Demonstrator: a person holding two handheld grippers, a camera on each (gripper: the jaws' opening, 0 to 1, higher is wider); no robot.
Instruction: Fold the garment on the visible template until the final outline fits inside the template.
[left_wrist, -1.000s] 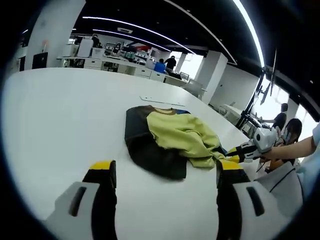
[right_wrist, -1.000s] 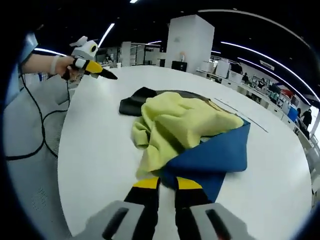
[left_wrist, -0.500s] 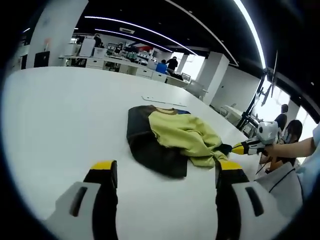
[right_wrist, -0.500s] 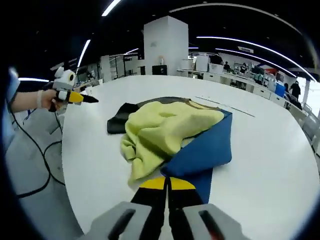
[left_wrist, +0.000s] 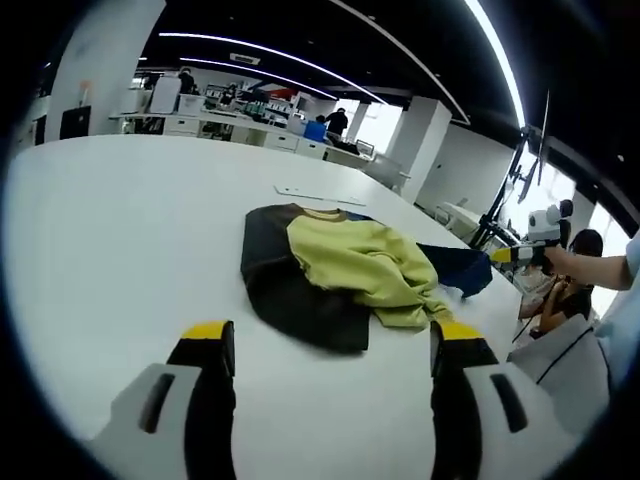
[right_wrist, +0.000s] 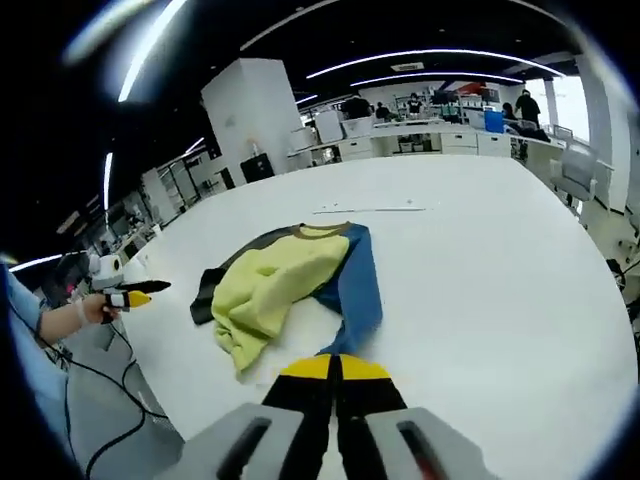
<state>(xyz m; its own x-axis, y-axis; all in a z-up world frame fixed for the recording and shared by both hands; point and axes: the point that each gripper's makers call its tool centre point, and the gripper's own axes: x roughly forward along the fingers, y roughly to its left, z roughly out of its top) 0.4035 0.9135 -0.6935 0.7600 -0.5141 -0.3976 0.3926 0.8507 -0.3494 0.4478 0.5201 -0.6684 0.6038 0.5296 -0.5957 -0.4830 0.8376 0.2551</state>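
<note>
A garment with black (left_wrist: 290, 300), yellow-green (left_wrist: 365, 265) and blue (left_wrist: 455, 268) parts lies crumpled on the white table (left_wrist: 120, 230). My left gripper (left_wrist: 330, 335) hovers open just short of the black part, with nothing between its jaws. My right gripper (right_wrist: 330, 368) is shut on the hem of the blue part (right_wrist: 355, 290), which stretches in a long strip from the yellow-green heap (right_wrist: 265, 285) up to it. It also appears at the right of the left gripper view, as the right gripper (left_wrist: 520, 253) in a hand. Thin template marks (right_wrist: 370, 210) lie beyond the collar.
The left gripper (right_wrist: 130, 297) is off the table's rounded edge, with a cable (right_wrist: 110, 390) trailing to the floor below. A white pillar (right_wrist: 255, 110), office desks and people stand far behind. Bare table (right_wrist: 500, 260) stretches to the right of the garment.
My right gripper has risen and drawn back with the blue hem, pulling the blue part out into a long strip away from the yellow-green heap. My left gripper has stayed open and has hardly moved.
</note>
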